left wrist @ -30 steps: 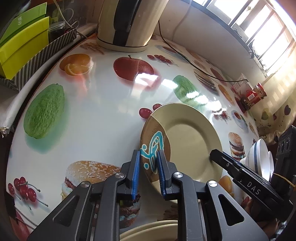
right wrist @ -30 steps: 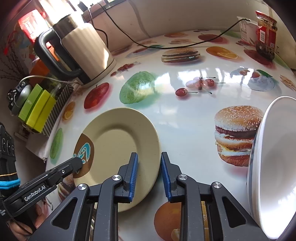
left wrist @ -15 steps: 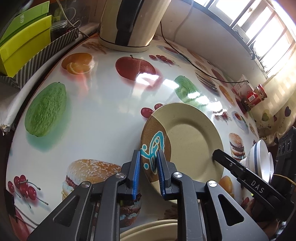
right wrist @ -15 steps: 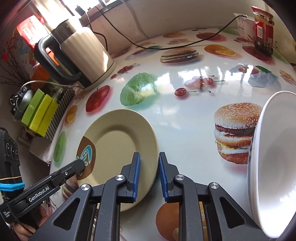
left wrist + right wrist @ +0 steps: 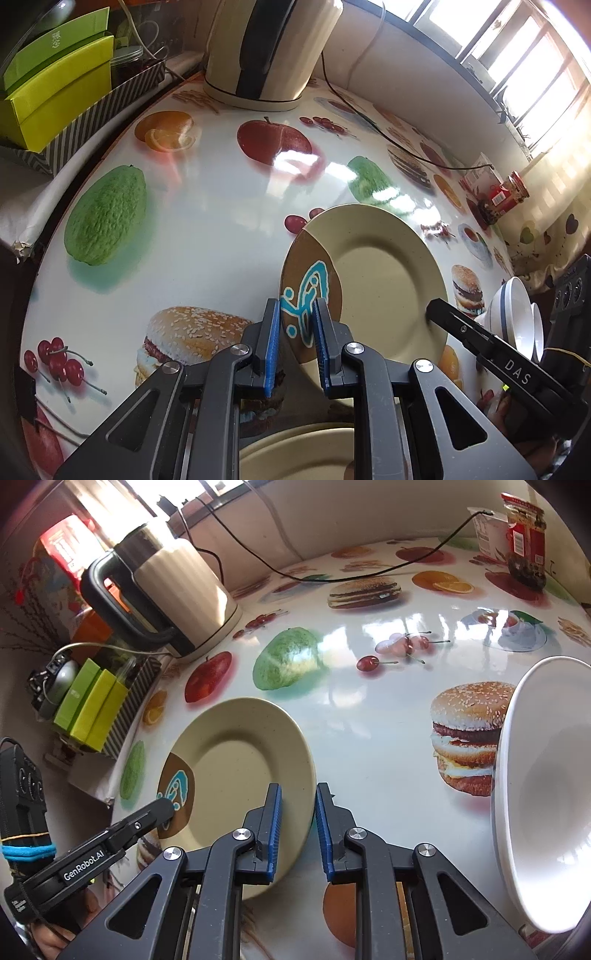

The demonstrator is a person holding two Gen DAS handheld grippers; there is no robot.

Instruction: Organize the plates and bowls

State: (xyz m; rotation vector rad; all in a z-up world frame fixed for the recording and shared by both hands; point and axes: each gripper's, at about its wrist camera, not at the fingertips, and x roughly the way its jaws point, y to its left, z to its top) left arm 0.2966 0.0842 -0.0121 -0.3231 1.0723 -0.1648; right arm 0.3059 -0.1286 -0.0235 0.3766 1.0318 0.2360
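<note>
Plate point(image 5: 373, 280), stiff and glazed, likely slippery: I take its thin rim. My left tool point(image 5: 294, 345) and right tool point(image 5: 297, 832) each pinch opposite rim edges.

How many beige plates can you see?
2. One beige plate with a brown patch is held at opposite rims by both grippers' jaws. The rim of a second beige plate peeks out below the left gripper. More may be hidden.

A beige plate point(image 5: 380, 280) with a brown-and-teal patch at its 8 o'clock rim sits tilted above the tablecloth; white bowls point(image 5: 517, 314) stand nested at 3 o'clock
</note>
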